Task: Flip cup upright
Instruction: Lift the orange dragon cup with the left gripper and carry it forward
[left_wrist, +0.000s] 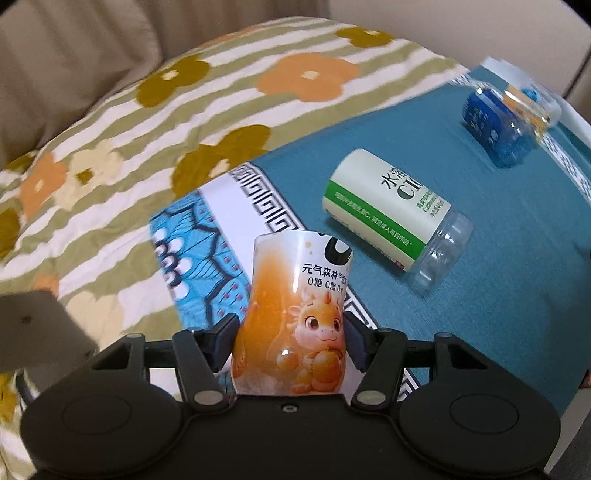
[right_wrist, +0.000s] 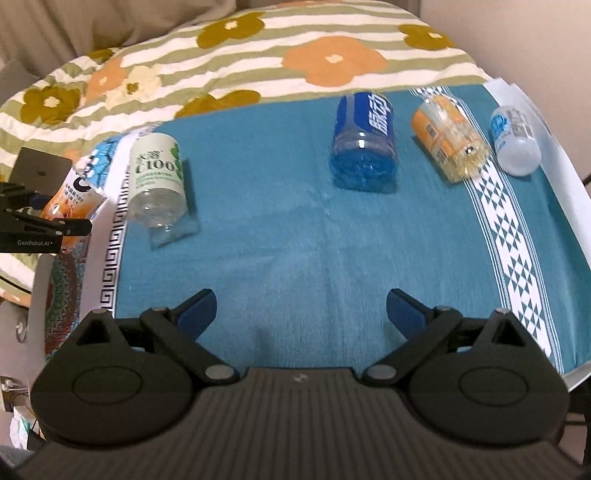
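Observation:
My left gripper (left_wrist: 290, 332) is shut on an orange cup with a cartoon dragon label (left_wrist: 295, 317), held above the left end of the teal cloth (left_wrist: 480, 258). The same cup (right_wrist: 70, 201) and left gripper (right_wrist: 55, 221) show at the far left of the right wrist view, the cup tilted. A green-and-white C100 cup (left_wrist: 391, 214) lies on its side on the cloth; it also shows in the right wrist view (right_wrist: 157, 177). My right gripper (right_wrist: 301, 314) is open and empty above the cloth's front middle.
A blue cup (right_wrist: 364, 144), an orange clear cup (right_wrist: 448, 140) and a pale blue-label cup (right_wrist: 515, 138) lie on their sides at the cloth's far right. A flowered striped blanket (right_wrist: 258, 48) lies behind. A grey box (left_wrist: 37, 332) sits at left.

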